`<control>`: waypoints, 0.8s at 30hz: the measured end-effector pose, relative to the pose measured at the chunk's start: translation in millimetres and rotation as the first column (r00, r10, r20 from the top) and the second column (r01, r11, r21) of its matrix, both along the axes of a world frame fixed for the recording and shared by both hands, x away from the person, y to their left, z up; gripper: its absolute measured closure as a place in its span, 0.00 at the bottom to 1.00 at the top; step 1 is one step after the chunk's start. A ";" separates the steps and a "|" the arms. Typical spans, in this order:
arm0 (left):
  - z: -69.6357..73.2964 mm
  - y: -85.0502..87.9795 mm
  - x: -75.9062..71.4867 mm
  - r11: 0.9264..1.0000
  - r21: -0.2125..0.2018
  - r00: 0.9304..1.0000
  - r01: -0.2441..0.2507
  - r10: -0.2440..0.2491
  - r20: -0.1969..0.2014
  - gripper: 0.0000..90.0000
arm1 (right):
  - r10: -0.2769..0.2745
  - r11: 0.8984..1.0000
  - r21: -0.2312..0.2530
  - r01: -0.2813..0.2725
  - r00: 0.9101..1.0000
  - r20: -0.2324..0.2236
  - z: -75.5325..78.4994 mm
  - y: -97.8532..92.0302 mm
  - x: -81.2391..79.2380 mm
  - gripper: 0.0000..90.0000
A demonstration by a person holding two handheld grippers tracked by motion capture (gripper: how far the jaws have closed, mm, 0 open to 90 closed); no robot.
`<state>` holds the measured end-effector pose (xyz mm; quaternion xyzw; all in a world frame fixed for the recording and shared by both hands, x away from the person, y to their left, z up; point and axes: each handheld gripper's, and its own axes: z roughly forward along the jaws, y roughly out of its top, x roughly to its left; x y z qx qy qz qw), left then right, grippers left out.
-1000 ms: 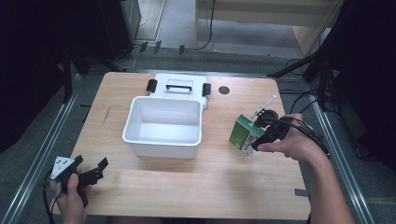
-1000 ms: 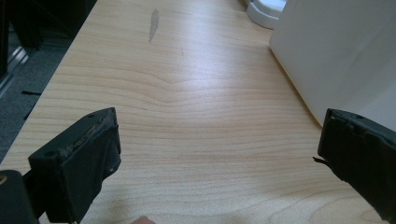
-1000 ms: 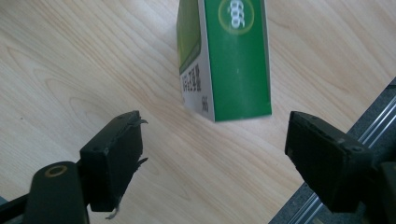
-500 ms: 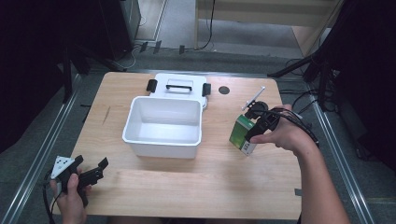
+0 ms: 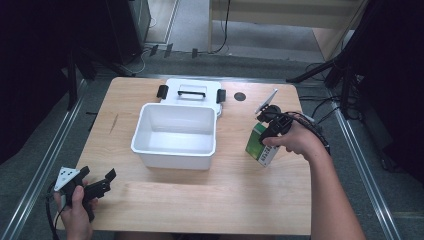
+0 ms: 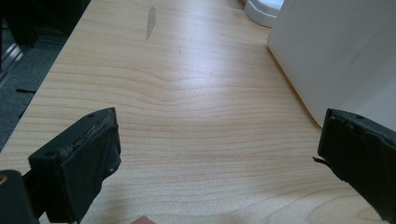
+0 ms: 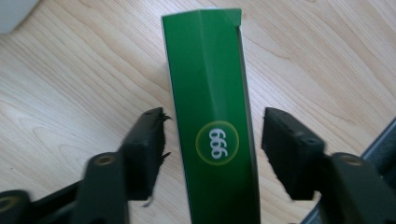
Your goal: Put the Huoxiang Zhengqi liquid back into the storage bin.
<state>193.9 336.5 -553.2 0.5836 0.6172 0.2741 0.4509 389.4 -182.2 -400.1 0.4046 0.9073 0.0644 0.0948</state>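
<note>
Green carton (image 7: 210, 116): one, upright on the table (image 5: 200, 200), standing to the right of the white tub (image 5: 175, 135) and apart from it; printed with a white "999" in a ring on the narrow face turned up toward the right gripper view. Right hand-held gripper (image 7: 212, 140): jaws apart, one on each side of the carton, a sliver of table visible between each jaw and the cardboard, so not yet clamped. Left hand-held gripper (image 6: 217, 158): jaws wide apart, nothing between them, resting at the near left corner of the table, just short of the tub's wall. White lid (image 5: 190, 92) with black clips: lying flat behind the tub, touching its far rim. Tub: open, interior bare. Step in hand, as judged: the grasp of the carton, caught at the point before closing. Next move calls for closing the jaws squarely on the carton's broad sides, gently enough not to crush the cardboard, then a lift clear of the table, likely toward the tub.
</note>
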 end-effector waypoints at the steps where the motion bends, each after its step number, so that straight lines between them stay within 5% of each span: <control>1: 0.0 0.0 0.0 1.000 0.001 1.000 0.001 -0.001 -0.001 0.00 | -0.007 1.000 0.013 0.007 1.000 -0.005 0.6 -0.1 0.8 0.60; 8: 0.0 0.2 0.1 1.000 -0.003 1.000 0.001 -0.001 -0.002 0.00 | 0.018 0.999 0.040 -0.016 0.999 -0.046 3.6 1.0 0.2 0.72; 15: 0.0 0.1 0.4 1.000 -0.005 1.000 0.003 -0.003 -0.003 0.00 | 0.142 0.988 0.068 -0.140 0.989 -0.026 15.4 7.9 -7.7 0.72; 18: 0.0 0.1 0.4 1.000 -0.003 1.000 0.003 -0.003 -0.003 0.00 | 0.252 0.966 0.063 -0.250 0.968 -0.016 26.0 15.2 -13.6 0.72; 20: 0.0 0.0 0.4 1.000 -0.003 1.000 0.003 -0.003 -0.002 0.00 | 0.276 0.959 0.063 -0.275 0.961 -0.009 28.4 17.2 -15.1 0.72; 21: 0.0 -0.2 0.4 1.000 -0.005 1.000 0.001 -0.001 -0.001 0.00 | 0.377 0.925 0.044 -0.378 0.926 0.025 35.6 23.1 -20.1 0.72; 24: 0.0 0.0 0.5 1.000 -0.004 1.000 0.002 -0.002 -0.001 0.00 | 0.466 0.884 0.030 -0.467 0.884 0.045 45.4 30.7 -25.9 0.72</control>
